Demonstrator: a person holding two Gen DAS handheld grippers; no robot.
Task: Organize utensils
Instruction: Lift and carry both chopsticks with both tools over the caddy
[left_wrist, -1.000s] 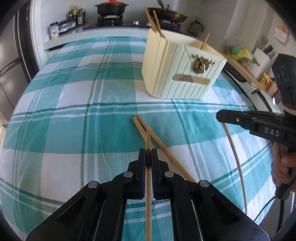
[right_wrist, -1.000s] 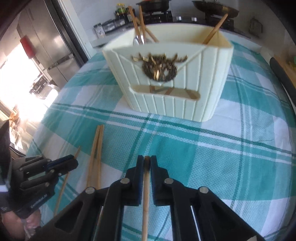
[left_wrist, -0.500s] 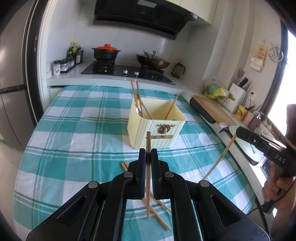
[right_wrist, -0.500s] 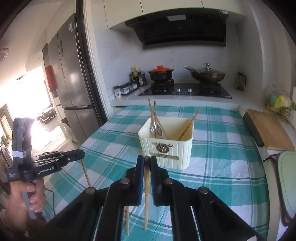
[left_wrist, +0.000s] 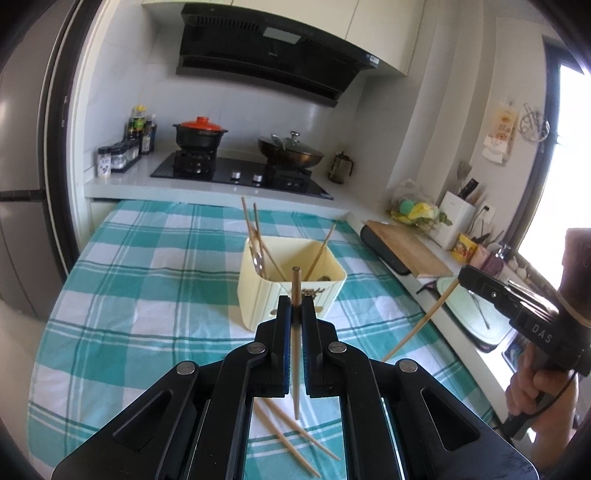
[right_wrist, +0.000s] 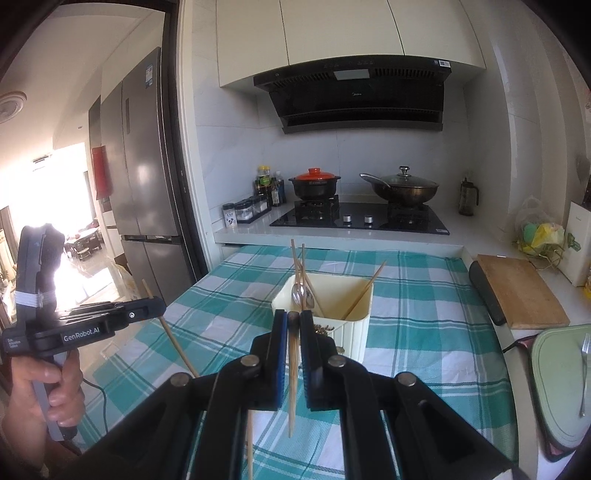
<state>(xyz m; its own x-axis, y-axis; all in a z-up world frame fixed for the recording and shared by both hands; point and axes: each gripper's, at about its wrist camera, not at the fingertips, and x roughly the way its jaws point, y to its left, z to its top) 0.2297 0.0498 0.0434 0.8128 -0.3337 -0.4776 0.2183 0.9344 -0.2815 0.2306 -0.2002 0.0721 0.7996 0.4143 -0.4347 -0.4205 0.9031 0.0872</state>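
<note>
A cream utensil holder (left_wrist: 255, 295) (right_wrist: 356, 332) stands on the checked tablecloth, with chopsticks and a spoon (right_wrist: 298, 293) leaning inside. My left gripper (left_wrist: 295, 306) is shut on a wooden chopstick (left_wrist: 295, 354), held above the table just short of the holder. My right gripper (right_wrist: 293, 319) is shut on another chopstick (right_wrist: 292, 373), also raised before the holder. In the left wrist view the right gripper (left_wrist: 463, 277) shows at the right edge, its chopstick (left_wrist: 417, 325) slanting down. In the right wrist view the left gripper (right_wrist: 160, 306) shows at the left, its chopstick (right_wrist: 173, 339) slanting down. Two chopsticks (left_wrist: 288, 435) lie crossed on the cloth.
Behind the table (left_wrist: 147, 277) runs a counter with a hob, a black pot with a red lid (left_wrist: 199, 134) and a lidded wok (left_wrist: 290, 151). A cutting board (left_wrist: 406, 247) and a green tray with a fork (right_wrist: 561, 376) sit to the right. A fridge (right_wrist: 147, 184) stands to the left.
Both grippers have risen from close over the cloth, each lifting its chopstick off the table. The holder now looks smaller and farther below, and the kitchen wall has come into view.
</note>
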